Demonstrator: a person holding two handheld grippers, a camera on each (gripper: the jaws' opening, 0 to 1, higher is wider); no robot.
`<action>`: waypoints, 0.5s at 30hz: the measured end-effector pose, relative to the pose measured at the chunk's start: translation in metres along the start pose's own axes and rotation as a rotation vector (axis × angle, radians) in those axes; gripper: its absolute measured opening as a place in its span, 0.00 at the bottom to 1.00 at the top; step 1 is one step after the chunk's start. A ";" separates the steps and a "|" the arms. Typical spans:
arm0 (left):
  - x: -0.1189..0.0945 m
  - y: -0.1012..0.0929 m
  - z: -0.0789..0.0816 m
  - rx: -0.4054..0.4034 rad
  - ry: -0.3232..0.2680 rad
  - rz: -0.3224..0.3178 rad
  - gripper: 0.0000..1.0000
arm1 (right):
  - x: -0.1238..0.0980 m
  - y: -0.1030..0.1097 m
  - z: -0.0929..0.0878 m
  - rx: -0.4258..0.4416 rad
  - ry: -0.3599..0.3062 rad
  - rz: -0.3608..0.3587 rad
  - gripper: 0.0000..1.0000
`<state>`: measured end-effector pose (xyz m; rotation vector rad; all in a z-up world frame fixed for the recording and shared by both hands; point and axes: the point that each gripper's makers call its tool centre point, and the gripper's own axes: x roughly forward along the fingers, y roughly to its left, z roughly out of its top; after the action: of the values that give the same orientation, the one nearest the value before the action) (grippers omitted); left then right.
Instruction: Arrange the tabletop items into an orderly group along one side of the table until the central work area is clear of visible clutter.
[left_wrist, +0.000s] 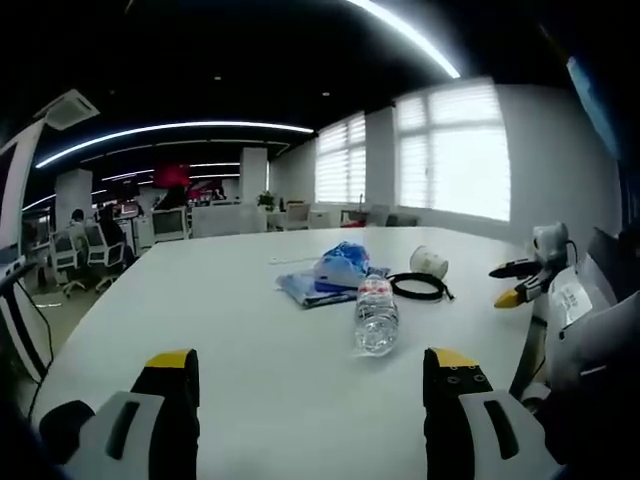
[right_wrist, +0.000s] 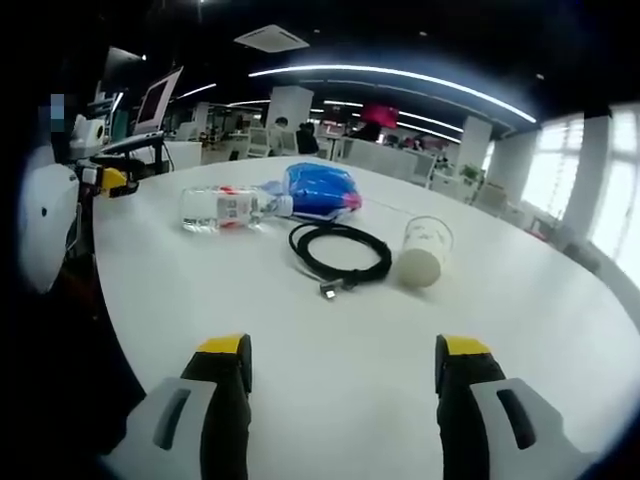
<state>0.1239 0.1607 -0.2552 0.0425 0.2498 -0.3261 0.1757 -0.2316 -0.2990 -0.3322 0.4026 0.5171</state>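
Note:
A clear water bottle (left_wrist: 376, 315) (right_wrist: 225, 208) lies on its side on the white table (left_wrist: 200, 300) (right_wrist: 520, 320). Just behind it lies a blue bag (left_wrist: 335, 272) (right_wrist: 315, 190). A coiled black cable (left_wrist: 418, 286) (right_wrist: 340, 255) rests beside a white cup (left_wrist: 428, 262) (right_wrist: 425, 252), which is tipped on its side. My left gripper (left_wrist: 312, 385) (right_wrist: 112, 170) hovers open above the near table edge, holding nothing. My right gripper (right_wrist: 342, 375) (left_wrist: 510, 284) is open too, short of the cable and the cup.
A thin white strip (left_wrist: 295, 259) lies behind the blue bag. Off the table stand office desks, chairs (left_wrist: 70, 255) and a monitor (right_wrist: 160, 100). Bright windows (left_wrist: 455, 150) line one wall. Bare tabletop stretches between both grippers and the items.

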 end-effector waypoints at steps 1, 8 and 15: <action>0.001 0.000 0.001 0.002 0.001 0.001 0.92 | 0.000 0.001 0.002 0.014 -0.008 0.008 0.73; 0.003 0.000 0.006 0.027 0.013 0.005 0.92 | 0.001 0.005 0.003 0.008 -0.007 0.014 0.74; 0.008 -0.001 0.009 0.042 0.024 -0.007 0.92 | 0.001 0.008 0.005 0.016 -0.013 0.025 0.73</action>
<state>0.1331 0.1563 -0.2483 0.0871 0.2665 -0.3376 0.1739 -0.2230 -0.2972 -0.3083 0.3990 0.5401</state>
